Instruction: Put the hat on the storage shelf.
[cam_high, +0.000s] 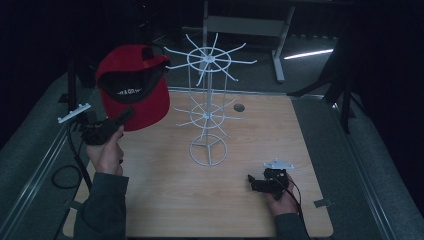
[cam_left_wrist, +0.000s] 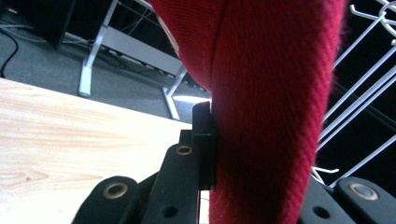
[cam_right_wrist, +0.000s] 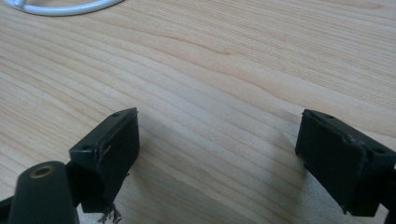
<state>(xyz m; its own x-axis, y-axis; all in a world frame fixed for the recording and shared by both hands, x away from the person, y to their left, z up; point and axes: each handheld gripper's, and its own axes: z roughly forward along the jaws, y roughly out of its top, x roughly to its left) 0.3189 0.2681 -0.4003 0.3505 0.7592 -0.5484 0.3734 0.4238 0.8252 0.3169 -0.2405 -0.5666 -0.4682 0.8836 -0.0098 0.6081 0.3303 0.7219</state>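
sleeves: you're in dark greenish-grey long sleeves (cam_high: 102, 200)
left gripper (cam_high: 112, 124): all black, brass-ringed screw holes, your black cable looping off it
right gripper (cam_right_wrist: 219, 154): black too, chunky square pads, a bit frayed, pale three-cornered plate (cam_high: 278, 164) on top

A red cap (cam_high: 137, 85) with black lining, a white wire rack (cam_high: 207, 107), light woodgrain table (cam_high: 250, 150).

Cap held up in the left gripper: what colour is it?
Red fabric baseball cap, black under its brim with small white lettering; clearest in the high view.
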